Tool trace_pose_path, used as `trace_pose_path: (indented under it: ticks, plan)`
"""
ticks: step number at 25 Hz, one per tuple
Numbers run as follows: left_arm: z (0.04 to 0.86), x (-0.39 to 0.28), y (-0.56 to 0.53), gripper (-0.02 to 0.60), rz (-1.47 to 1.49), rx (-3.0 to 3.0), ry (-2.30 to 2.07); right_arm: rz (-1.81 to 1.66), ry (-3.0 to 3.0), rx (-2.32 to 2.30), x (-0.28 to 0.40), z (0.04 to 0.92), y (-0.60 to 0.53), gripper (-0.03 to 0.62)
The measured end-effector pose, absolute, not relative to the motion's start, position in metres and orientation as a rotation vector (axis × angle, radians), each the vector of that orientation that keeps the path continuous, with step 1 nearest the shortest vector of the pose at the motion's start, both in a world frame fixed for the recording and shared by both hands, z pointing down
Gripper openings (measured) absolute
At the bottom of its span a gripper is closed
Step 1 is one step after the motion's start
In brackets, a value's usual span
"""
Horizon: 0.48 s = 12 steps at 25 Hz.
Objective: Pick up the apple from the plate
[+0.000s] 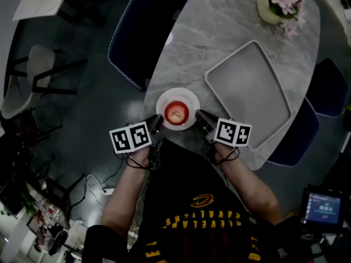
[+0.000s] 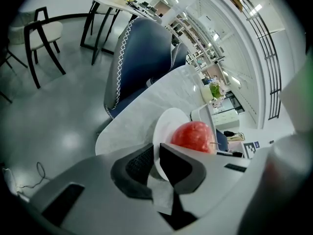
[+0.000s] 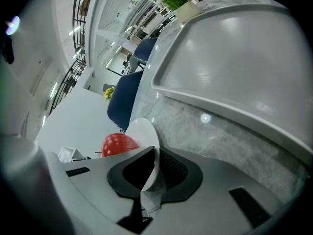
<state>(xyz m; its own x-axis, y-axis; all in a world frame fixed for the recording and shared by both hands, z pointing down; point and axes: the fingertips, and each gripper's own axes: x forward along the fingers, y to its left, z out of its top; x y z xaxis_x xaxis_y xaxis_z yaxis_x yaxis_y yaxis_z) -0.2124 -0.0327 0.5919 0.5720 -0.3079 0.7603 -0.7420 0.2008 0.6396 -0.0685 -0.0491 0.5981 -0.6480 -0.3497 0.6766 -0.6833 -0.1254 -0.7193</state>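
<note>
A: Item one, the apple (image 1: 176, 113). Location?

B: Red, stem up, in the middle of the white plate (image 1: 189, 95). The plate is at the near edge of the table (image 1: 230, 21), just left of the near corner of the grey tray (image 1: 247, 92).

A: Item two, the left gripper (image 1: 156, 126). State?

B: Clamped on the plate's left rim. Its own view shows the white rim pinched between the two dark pads, with the apple just beyond them and untouched.

A: Item three, the right gripper (image 1: 202, 116)?

B: Same, on the opposite rim. Its jaws are closed on the thin plate edge, with nothing else between them.

A: Other stock on the table?

B: The tray, bare, toward the right edge, and a flower pot (image 1: 279, 4) at the far edge. A dark chair (image 1: 140, 32) stands at the left edge.

A: Task status?

B: Not done, by my reading. The apple is still on the plate and neither gripper holds it. Both grip the plate instead. I cannot tell whether the plate is lifted off the table.

A: Remaining?

B: One gripper must release the rim, open over the apple, close on it and lift.
</note>
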Motion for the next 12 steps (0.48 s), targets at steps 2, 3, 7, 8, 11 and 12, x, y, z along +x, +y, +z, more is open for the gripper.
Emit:
trace_pose_path:
  ticks: [2, 3, 7, 8, 11, 12]
  plan:
    - [0.5937, -0.2151, -0.031, 0.041, 0.383, 1.378, -0.981, 1.846, -1.878, 1.15, -0.0711, 0.5986, -0.0481, 0.041]
    - [0.5945, -0.2161, -0.0305, 0.041, 0.382, 1.374, -0.981, 1.846, -1.878, 1.147, -0.0722, 0.5988, -0.0479, 0.041]
    - [0.5979, -0.2172, -0.0295, 0.041, 0.382, 1.362, -0.975, 1.847, -1.874, 1.146, -0.0733, 0.6001, -0.0478, 0.041]
    - [0.5988, -0.2171, -0.029, 0.041, 0.383, 1.359, -0.973, 1.848, -1.872, 1.147, -0.0732, 0.6005, -0.0478, 0.041]
    - [0.6011, -0.2171, -0.0282, 0.041, 0.385, 1.353, -0.968, 1.849, -1.869, 1.148, -0.0734, 0.6017, -0.0477, 0.041]
    - [0.6017, -0.2173, -0.0281, 0.041, 0.386, 1.352, -0.967, 1.85, -1.867, 1.149, -0.0735, 0.602, -0.0477, 0.041]
